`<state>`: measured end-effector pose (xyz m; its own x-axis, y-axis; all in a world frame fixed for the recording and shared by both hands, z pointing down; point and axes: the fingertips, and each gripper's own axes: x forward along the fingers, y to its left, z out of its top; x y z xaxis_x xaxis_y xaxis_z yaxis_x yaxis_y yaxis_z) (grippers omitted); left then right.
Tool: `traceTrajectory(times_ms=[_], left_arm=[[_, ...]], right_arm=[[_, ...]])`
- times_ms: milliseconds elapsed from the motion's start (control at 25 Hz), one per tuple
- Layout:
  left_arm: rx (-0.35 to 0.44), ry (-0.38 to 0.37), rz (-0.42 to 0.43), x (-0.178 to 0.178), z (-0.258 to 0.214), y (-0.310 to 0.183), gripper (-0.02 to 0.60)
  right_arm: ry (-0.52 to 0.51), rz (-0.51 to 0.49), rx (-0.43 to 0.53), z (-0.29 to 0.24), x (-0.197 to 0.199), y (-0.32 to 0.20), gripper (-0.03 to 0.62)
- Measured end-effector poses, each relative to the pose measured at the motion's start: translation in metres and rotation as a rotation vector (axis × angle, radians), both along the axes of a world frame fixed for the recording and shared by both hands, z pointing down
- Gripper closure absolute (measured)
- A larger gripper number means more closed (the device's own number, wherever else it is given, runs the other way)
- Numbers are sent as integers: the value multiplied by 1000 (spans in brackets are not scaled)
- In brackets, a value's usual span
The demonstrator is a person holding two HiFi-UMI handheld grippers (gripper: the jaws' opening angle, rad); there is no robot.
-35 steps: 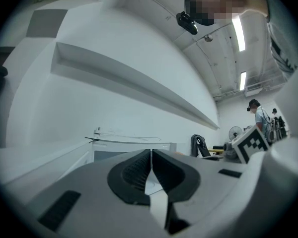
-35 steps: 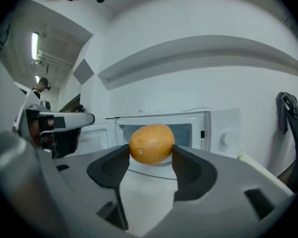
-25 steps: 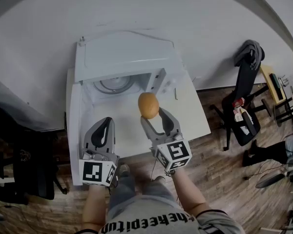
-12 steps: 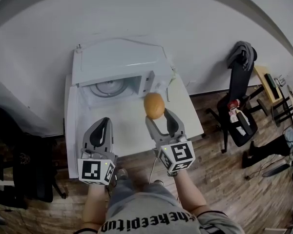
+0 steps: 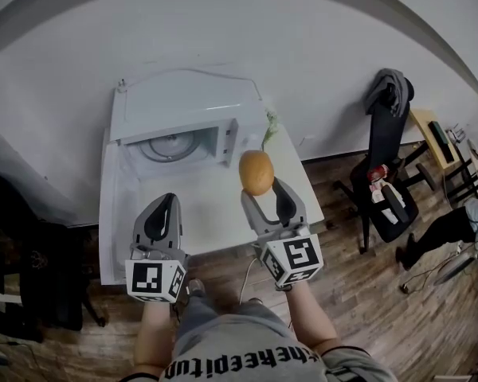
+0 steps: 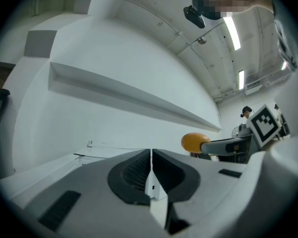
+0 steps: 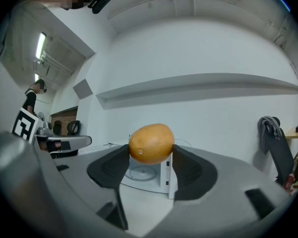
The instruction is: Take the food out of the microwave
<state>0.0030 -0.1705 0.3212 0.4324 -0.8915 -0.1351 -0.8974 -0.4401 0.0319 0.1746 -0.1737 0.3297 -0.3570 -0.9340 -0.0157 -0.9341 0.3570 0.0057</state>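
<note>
head view: a white microwave (image 5: 187, 102) sits at the back of a white tabletop (image 5: 213, 213) against a white wall (image 5: 223, 46). its cavity is open to the front, so the glass turntable (image 5: 166, 146) shows inside. the right claw (image 5: 262, 189) is clenched on the food (image 5: 256, 172), a round orange-yellow piece. the food hangs in the air in front of the microwave's right end, outside the cavity and above the tabletop, touching only the claw. the left claw (image 5: 167, 204) is just to its left, over the front part of the tabletop, its jaws pressed together and empty. to the right, on the wooden floor (image 5: 358, 293), stands a black chair (image 5: 386, 173) with a grey garment (image 5: 392, 84) over its back.

left gripper view: the two dark pads meet along one line, clenched on nothing. beyond them to the right, the food shows at the tip of the right claw, with that claw's marker cube (image 6: 265, 123) behind it. a long ledge (image 6: 139, 95) runs across the white wall.

right gripper view: the food fills the gap between the two pads near their tips, one pad pressed on each side. behind and below it stands the open microwave with the turntable in view. the left claw shows at the left edge and the chair at the right.
</note>
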Motion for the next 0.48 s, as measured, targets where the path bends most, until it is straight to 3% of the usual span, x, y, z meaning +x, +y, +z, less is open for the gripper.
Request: traceTrajectory(times_ms=[480], left_arm=[[12,-20,-34,21,-7,20,568]], right_arm=[[-12,-11,47,-15,26,20,322]])
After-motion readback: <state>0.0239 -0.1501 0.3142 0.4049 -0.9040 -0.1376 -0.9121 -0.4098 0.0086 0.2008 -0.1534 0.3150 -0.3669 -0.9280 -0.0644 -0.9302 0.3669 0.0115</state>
